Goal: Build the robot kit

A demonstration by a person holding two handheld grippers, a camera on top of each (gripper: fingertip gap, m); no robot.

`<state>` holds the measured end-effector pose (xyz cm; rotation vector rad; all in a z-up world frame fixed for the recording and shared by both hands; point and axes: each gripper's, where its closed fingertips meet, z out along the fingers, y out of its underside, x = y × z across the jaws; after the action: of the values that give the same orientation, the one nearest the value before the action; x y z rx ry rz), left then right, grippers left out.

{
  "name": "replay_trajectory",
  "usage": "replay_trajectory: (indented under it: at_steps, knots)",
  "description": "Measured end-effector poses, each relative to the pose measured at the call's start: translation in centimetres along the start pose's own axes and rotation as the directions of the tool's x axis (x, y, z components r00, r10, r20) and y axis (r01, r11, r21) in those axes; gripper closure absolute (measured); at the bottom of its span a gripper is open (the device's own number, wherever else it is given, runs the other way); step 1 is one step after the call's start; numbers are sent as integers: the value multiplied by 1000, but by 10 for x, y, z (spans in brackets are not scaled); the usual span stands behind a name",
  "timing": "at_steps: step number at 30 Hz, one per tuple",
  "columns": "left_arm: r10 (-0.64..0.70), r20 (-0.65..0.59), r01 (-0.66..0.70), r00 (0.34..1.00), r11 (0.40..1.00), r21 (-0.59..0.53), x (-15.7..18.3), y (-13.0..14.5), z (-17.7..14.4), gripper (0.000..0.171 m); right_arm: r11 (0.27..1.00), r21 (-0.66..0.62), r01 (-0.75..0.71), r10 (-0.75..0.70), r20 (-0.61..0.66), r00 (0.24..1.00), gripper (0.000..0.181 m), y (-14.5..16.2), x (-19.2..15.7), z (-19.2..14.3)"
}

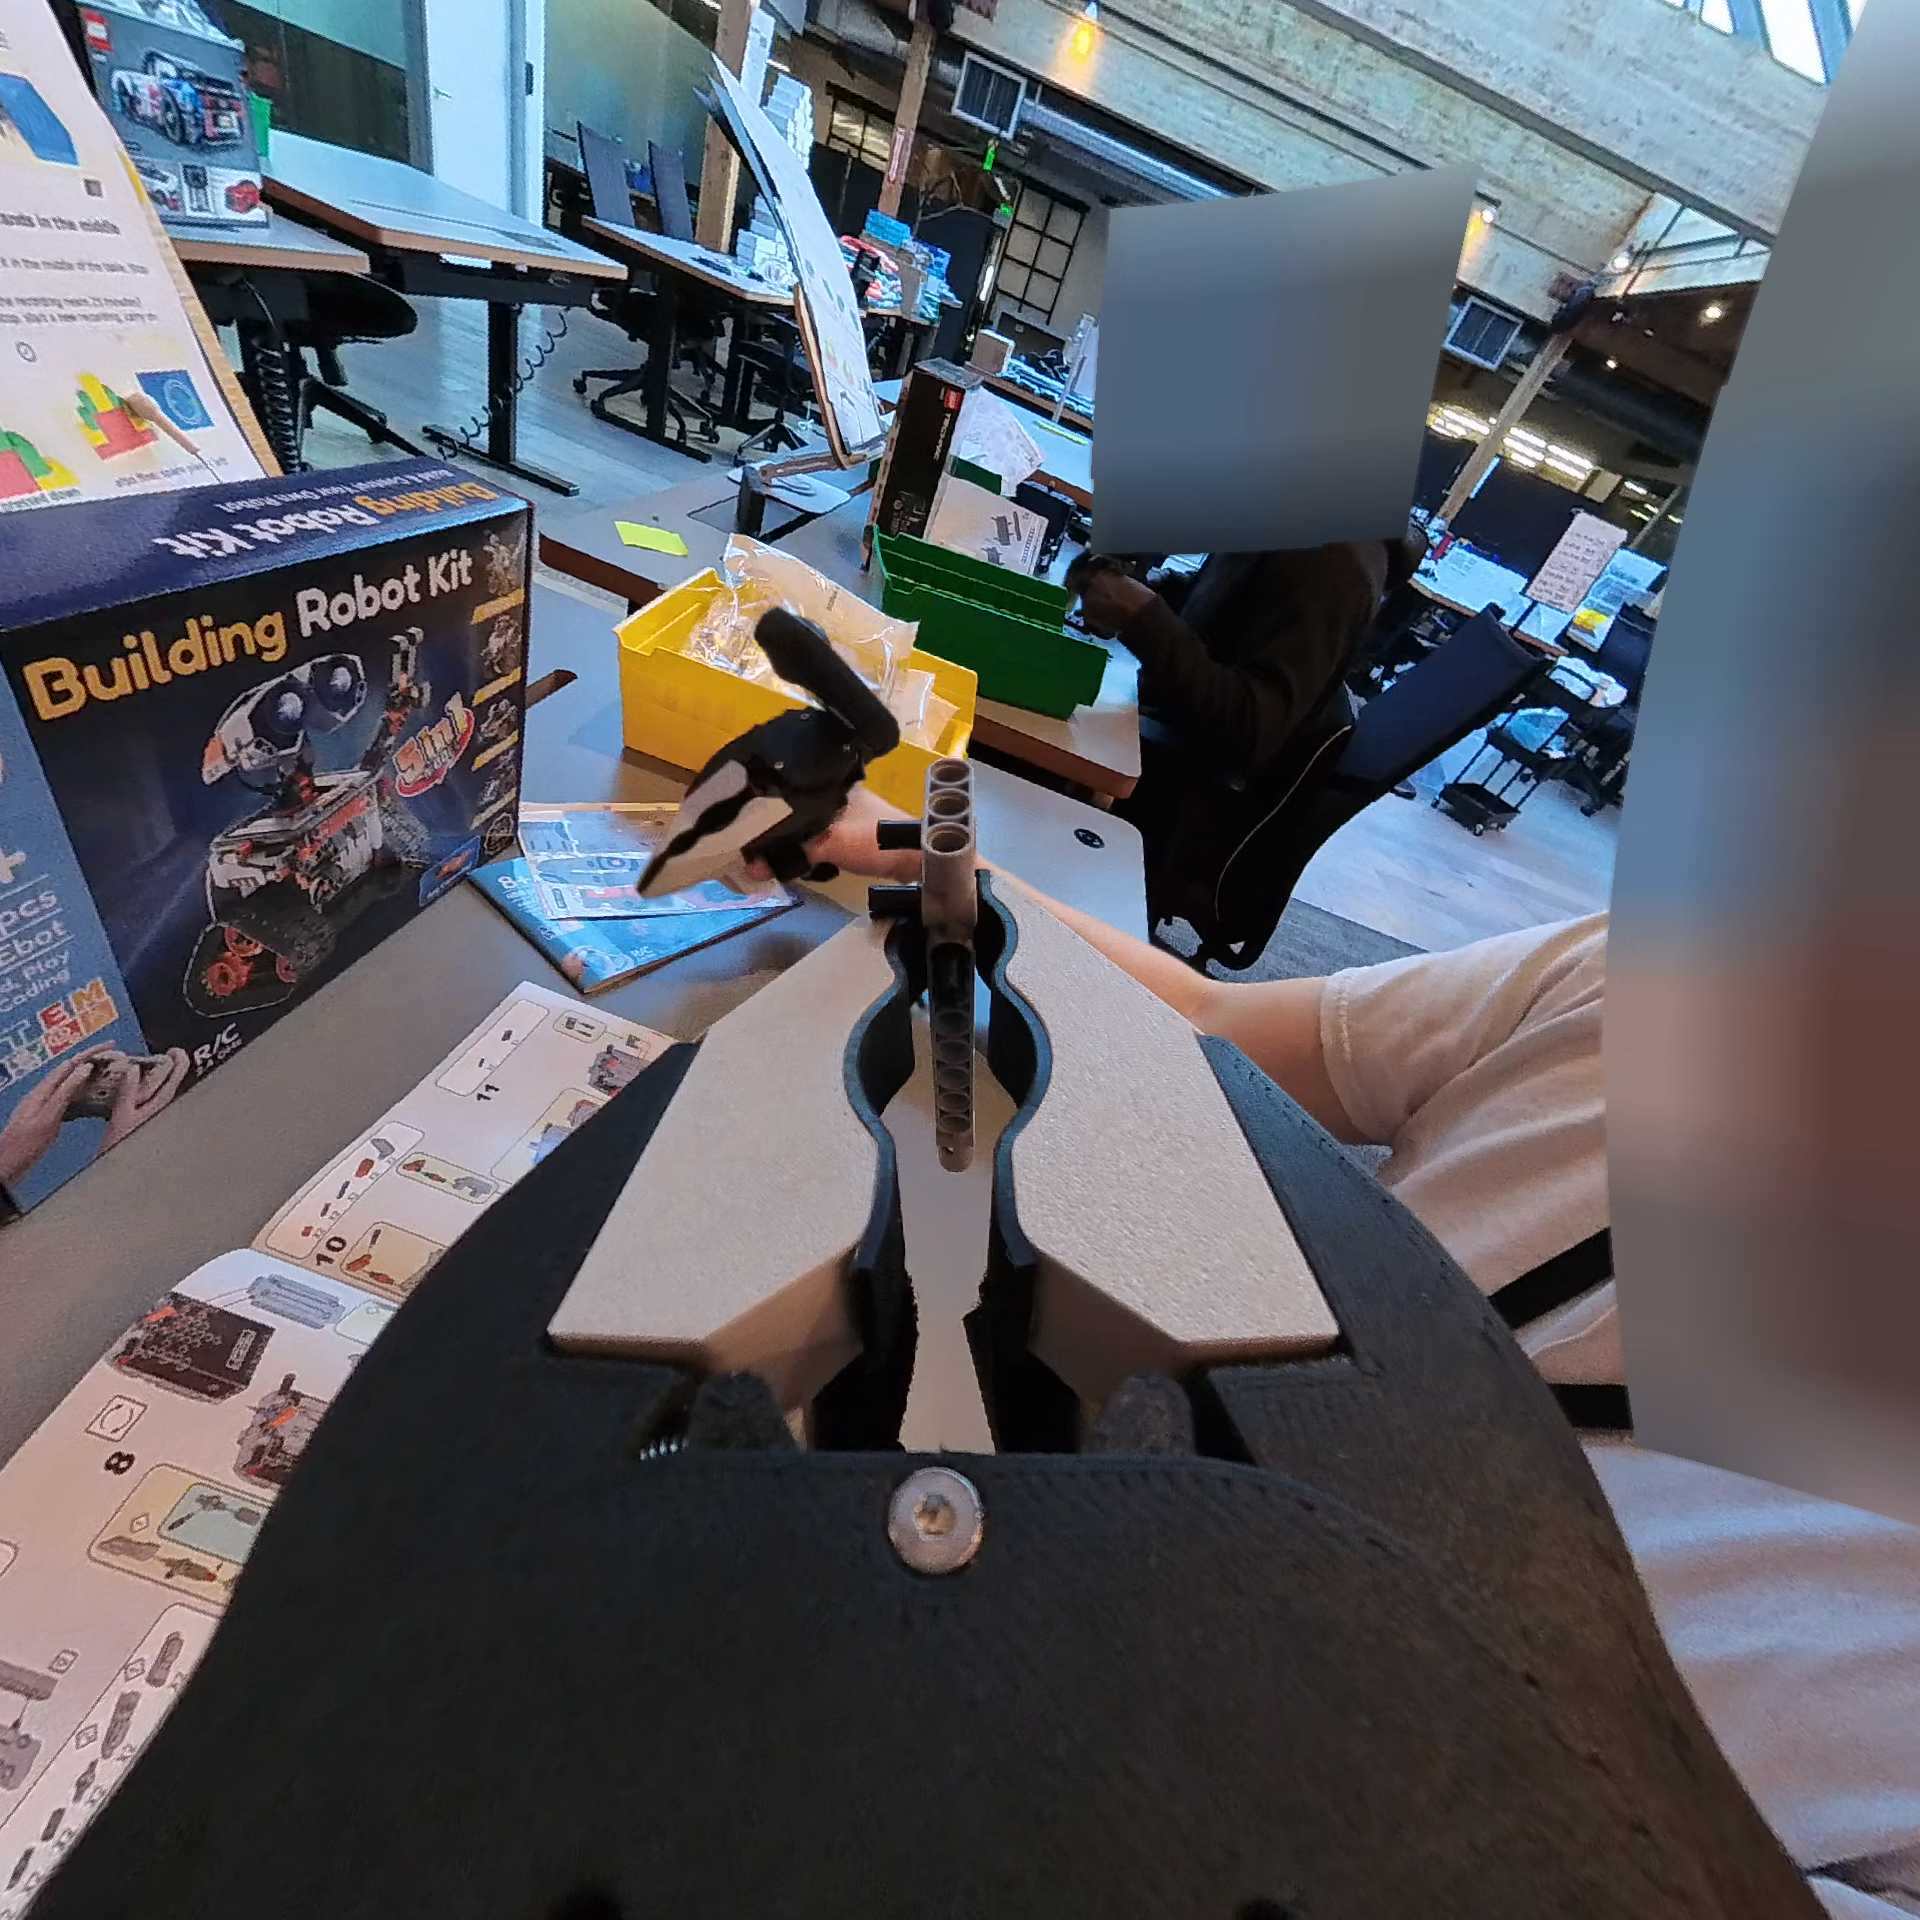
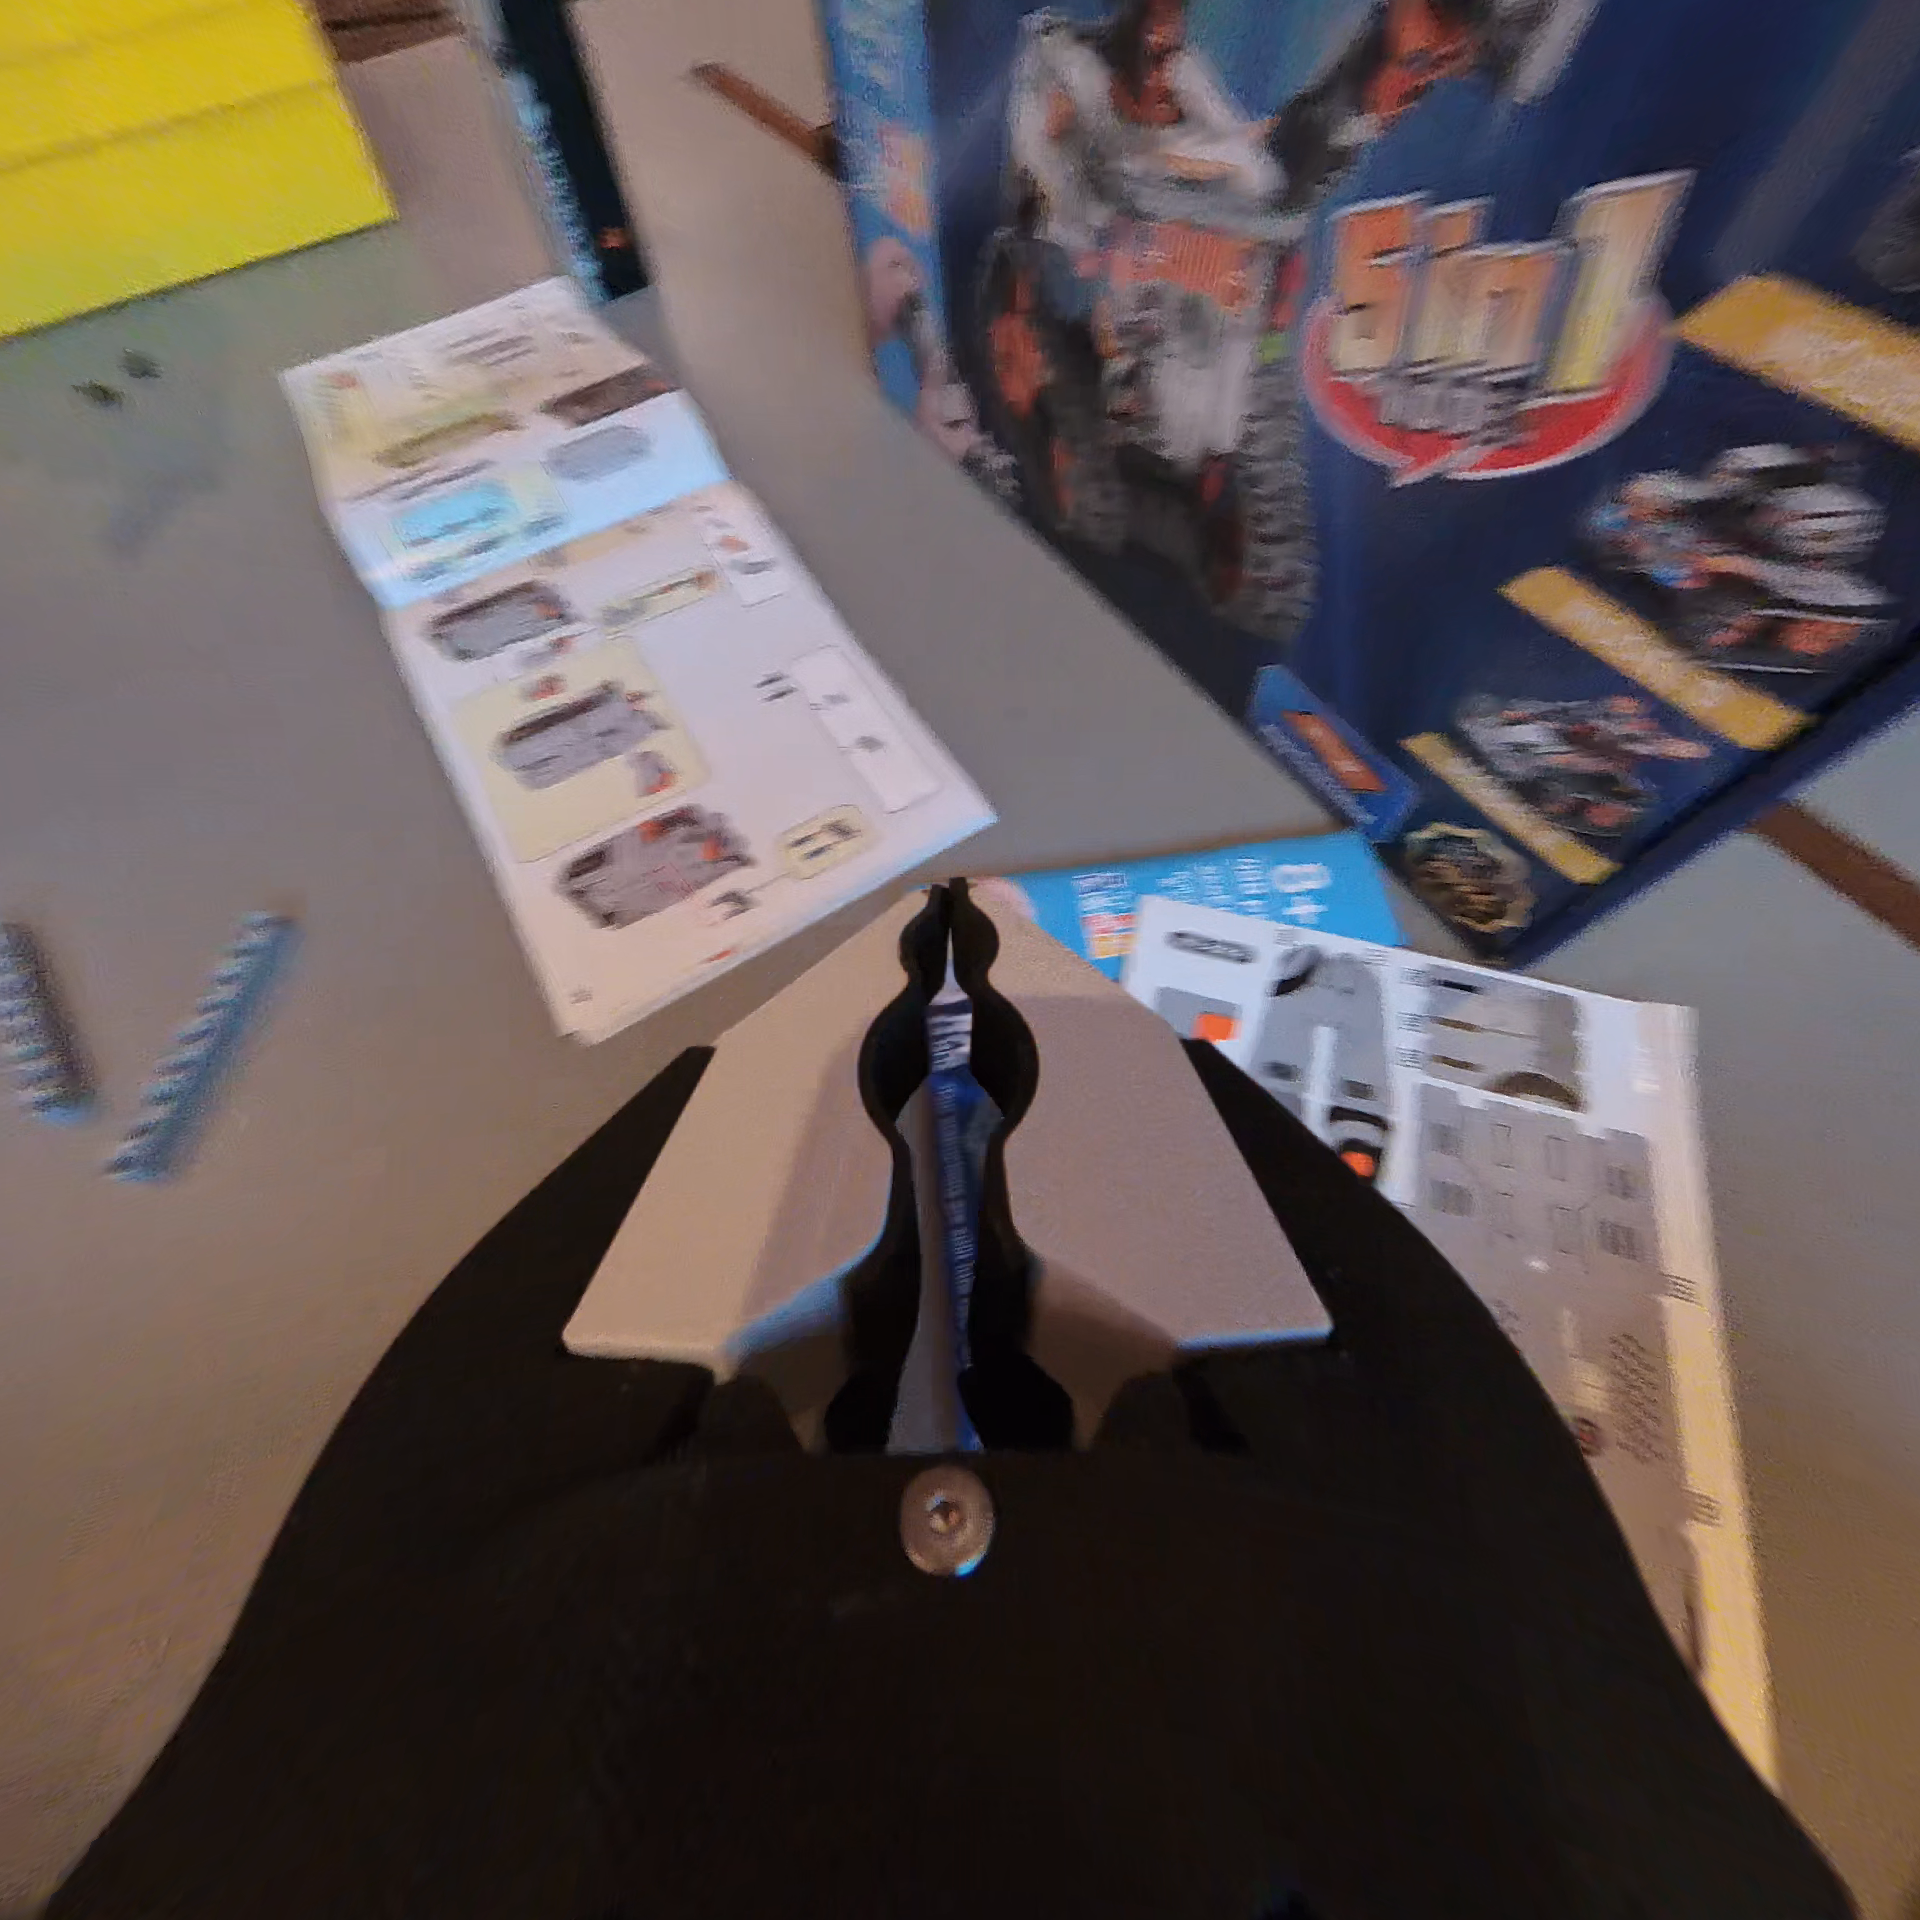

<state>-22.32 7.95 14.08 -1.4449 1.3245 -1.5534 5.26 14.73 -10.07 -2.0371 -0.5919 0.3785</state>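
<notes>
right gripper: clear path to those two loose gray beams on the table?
Probably yes. The right gripper is shut with nothing in it, and only bare table lies between it and the gray beams, off to its left.

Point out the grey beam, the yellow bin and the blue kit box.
grey beam (image 1: 948,831), left wrist view, upper holes.
yellow bin (image 1: 681,696), left wrist view, front wall.
blue kit box (image 1: 135,790), left wrist view, front face.

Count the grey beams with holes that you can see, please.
3. One grey beam is clamped upright in the left gripper. Two more lie on the table, far left in the right wrist view. Others may be hidden.
</notes>
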Motion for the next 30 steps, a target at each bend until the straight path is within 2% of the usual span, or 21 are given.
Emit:
replay_trajectory:
  at_steps: [4,8,12,13,14,16,17,18,20,21,22,24,27,30]
  knots:
    - [10,15,-10,1000,1000,-8,-1,0,0,167,996,77,55,-42,-157,987,181,-15,23,-5]
    - [14,21,-14,1000,1000,-9,-1,0,0,167,992,103,72,-56,-157,986,181,-30,21,-22]
    - [9,28,-8,1000,1000,-24,-3,3,2,167,970,50,238,-229,-143,963,181,-93,-29,-85]
    - [8,25,-8,1000,999,-31,-3,4,3,167,958,20,287,-283,-106,953,181,-103,-48,-96]
    - [10,19,-9,1000,999,-40,-2,5,4,167,944,-49,326,-328,-43,944,181,-99,-66,-101]
    - [20,14,-19,1000,999,-49,0,6,8,167,904,-253,345,-345,46,938,176,-62,-86,-103]
    - [24,12,-23,1000,998,-52,1,6,9,167,888,-326,324,-341,5,940,175,-41,-85,-104]
    - [25,10,-25,1000,998,-55,2,7,11,167,891,-346,293,-328,-47,944,174,-21,-89,-105]
    - [32,6,-32,999,998,-58,4,7,12,167,944,-269,192,-236,-143,961,170,14,-108,-111]
    - [36,3,-36,999,998,-55,6,6,12,167,981,-181,66,-105,-215,971,171,26,-116,-114]
    - [40,-3,-40,999,998,-49,7,5,12,167,989,-119,-84,52,-245,968,169,41,-126,-117]
    - [40,-18,-41,999,998,-37,9,3,12,167,928,-145,-344,287,-310,906,161,82,-143,-121]
    - [37,-34,-38,999,999,-36,10,2,14,167,889,-160,-428,317,-459,830,157,112,-149,-123]
    - [31,-49,-33,998,998,-44,11,4,17,167,866,-184,-465,318,-515,796,154,124,-156,-116]
